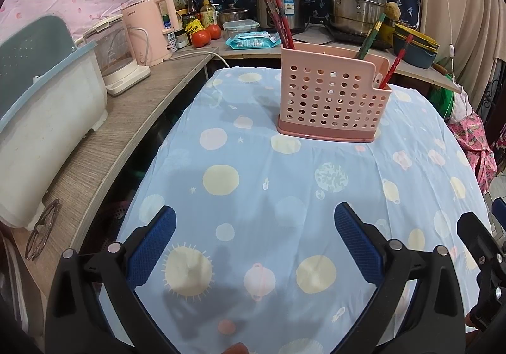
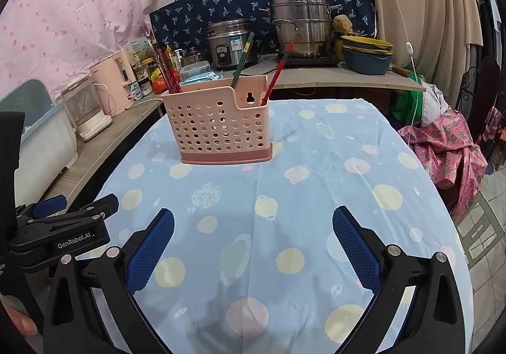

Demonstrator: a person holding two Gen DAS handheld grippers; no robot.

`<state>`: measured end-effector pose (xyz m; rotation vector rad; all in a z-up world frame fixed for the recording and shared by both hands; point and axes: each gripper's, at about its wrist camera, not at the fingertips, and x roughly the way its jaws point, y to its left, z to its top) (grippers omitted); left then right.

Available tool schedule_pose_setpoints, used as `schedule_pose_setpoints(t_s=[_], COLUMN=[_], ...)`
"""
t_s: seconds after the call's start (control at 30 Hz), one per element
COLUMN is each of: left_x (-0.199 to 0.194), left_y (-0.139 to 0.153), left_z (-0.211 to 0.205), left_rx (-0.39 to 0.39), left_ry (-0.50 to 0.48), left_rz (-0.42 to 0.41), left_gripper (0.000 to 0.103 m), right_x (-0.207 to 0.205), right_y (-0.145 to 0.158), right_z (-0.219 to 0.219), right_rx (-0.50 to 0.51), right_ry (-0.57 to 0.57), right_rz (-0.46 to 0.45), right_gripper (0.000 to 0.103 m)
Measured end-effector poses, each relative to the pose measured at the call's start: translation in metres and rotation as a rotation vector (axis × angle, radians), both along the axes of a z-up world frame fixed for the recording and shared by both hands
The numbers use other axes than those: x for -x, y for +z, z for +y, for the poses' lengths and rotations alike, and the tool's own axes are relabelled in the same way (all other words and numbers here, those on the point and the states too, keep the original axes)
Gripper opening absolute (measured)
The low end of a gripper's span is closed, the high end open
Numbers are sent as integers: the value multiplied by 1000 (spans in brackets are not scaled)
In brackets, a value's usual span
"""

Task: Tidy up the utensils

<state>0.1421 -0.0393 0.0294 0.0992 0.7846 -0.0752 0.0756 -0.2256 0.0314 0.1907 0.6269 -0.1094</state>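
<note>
A pink perforated utensil holder [image 1: 332, 101] stands upright on the blue spotted tablecloth [image 1: 253, 195]; it also shows in the right wrist view [image 2: 221, 129]. Red chopsticks [image 1: 281, 25] lean in its left compartment, a green chopstick [image 1: 370, 37] in the middle, a red chopstick [image 1: 395, 64] at the right. In the right wrist view the same red chopsticks [image 2: 167, 72], green chopstick [image 2: 242, 61] and single red chopstick [image 2: 278, 72] stand in it. My left gripper [image 1: 254, 221] is open and empty, well short of the holder. My right gripper [image 2: 253, 224] is open and empty.
A wooden counter [image 1: 126, 132] runs along the left with a white dish rack [image 1: 47, 120], a kettle [image 1: 120, 50] and a pink appliance [image 1: 151, 28]. Steel pots [image 1: 357, 3], bottles, tomatoes [image 1: 202, 37] and bowls [image 2: 367, 56] stand behind. Glasses [image 1: 41, 230] lie on the counter.
</note>
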Motion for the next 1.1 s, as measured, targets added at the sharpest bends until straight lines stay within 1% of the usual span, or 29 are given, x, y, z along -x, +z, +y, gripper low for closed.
schedule_pose_setpoints(t_s=[0.27,0.57,0.83,0.93,1.1], left_x=[4,5,7,6,7], left_y=[1,1,1,-1,-3], left_z=[0,-1,0,-1,-4], left_rx=[-5,-7,-3,0,-9], left_ry=[2,-5,10,5,-11], left_rz=[-16,-12,-2,12,8], left_gripper=[96,96,96,96,96], right_x=[2,3,3,3,3], right_y=[-1,-2,-3,-4,-5], right_z=[0,0,0,0,0], right_rx=[-2,6,7,10,12], right_ry=[-10,-5,-4,-3,-5], right_rz=[1,6,7,10,10], right_gripper=[96,96,96,96,96])
